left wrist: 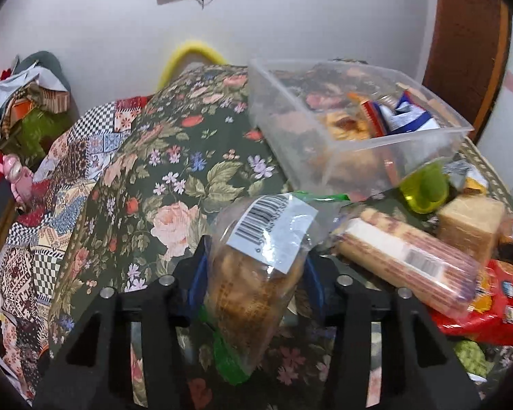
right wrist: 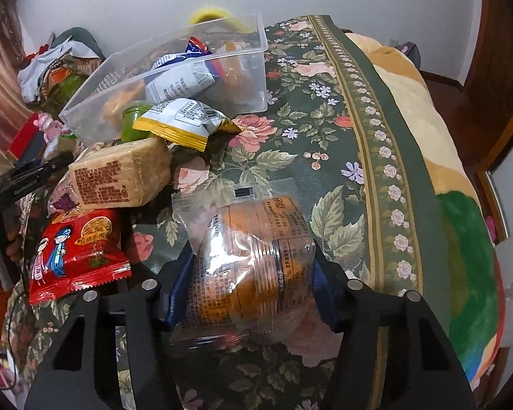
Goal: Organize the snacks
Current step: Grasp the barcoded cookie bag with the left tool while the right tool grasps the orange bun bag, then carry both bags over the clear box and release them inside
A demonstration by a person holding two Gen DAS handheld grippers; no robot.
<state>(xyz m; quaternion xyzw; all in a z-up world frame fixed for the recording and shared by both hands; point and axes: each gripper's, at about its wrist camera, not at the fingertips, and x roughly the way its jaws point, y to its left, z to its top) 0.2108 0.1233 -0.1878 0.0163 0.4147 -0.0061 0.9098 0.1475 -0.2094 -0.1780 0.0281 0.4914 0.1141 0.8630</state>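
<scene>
My left gripper (left wrist: 254,273) is shut on a clear bag of brown biscuits (left wrist: 253,283) with a barcode label, held above the floral cloth (left wrist: 174,177). My right gripper (right wrist: 253,283) is shut on a clear pack of orange round cakes (right wrist: 256,266). A clear plastic bin (left wrist: 359,150) with several snacks inside stands ahead to the right of the left gripper; it also shows in the right wrist view (right wrist: 174,68), ahead to the left. Loose snacks lie by it: a long wafer pack (left wrist: 407,256), a beige cracker block (right wrist: 119,177), a red packet (right wrist: 75,249), a yellow-edged packet (right wrist: 184,123).
A green jelly cup (left wrist: 425,188) sits beside the bin. The cloth's bordered edge (right wrist: 390,157) drops to a bedspread on the right. A heap of clutter (left wrist: 24,102) lies at the far left. A wooden door (left wrist: 468,34) stands at the back right.
</scene>
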